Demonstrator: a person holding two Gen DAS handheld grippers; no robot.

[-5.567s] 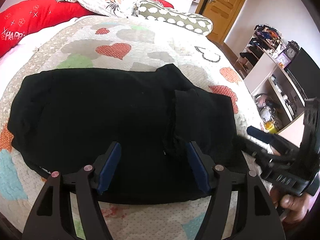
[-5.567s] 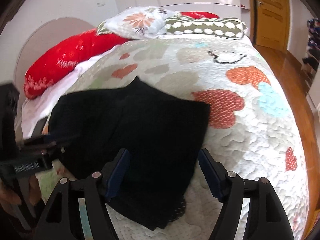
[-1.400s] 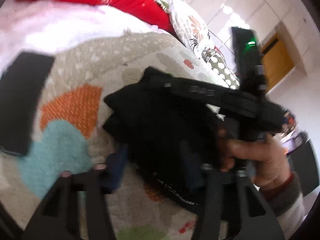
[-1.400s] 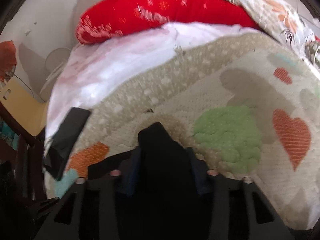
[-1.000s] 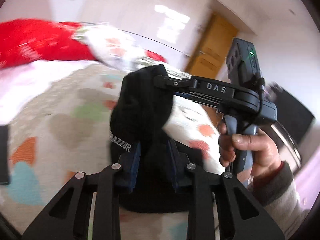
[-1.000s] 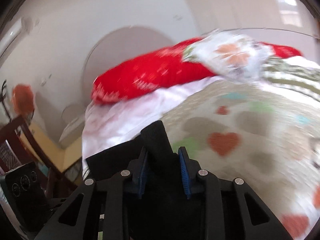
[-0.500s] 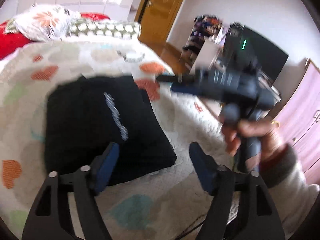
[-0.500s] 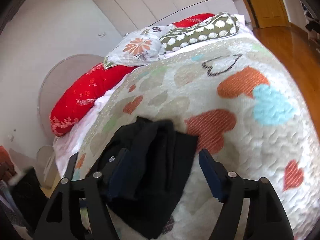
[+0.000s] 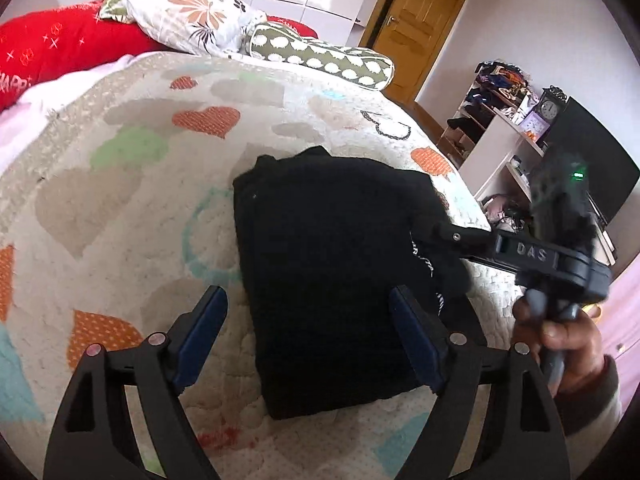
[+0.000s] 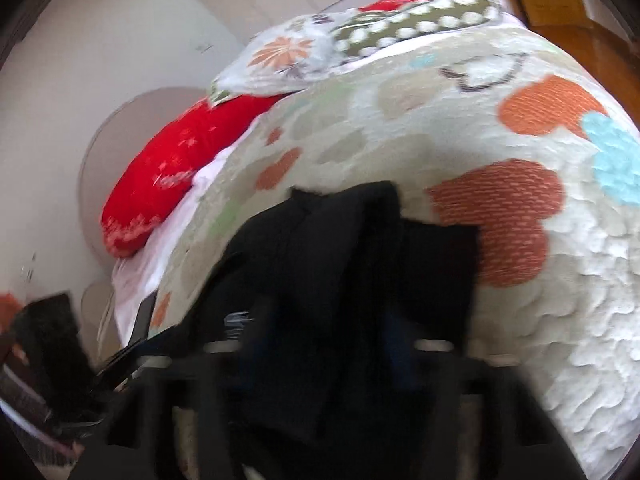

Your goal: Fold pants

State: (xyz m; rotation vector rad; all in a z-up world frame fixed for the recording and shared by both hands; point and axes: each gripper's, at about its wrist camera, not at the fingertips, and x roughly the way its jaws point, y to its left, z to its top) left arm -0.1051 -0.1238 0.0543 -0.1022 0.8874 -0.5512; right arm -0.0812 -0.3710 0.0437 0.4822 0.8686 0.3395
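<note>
Heart-patterned quilt (image 9: 168, 184) on the bed carries the pants (image 9: 328, 272), now a compact black bundle at frame centre rather than spread flat. Left tool (image 9: 308, 332) has just opened wide, empty. Right tool (image 9: 424, 228) has been closing, seemingly pinching the bundle's right edge, probably for another fold.

home bedroom: quilted bed (image 9: 132, 208), pillows (image 9: 188, 16), wooden door (image 9: 416, 28)

Heart-print quilt (image 9: 132, 184), red pillow (image 9: 60, 52), floral pillow (image 9: 188, 16), wooden door (image 9: 416, 28)
</note>
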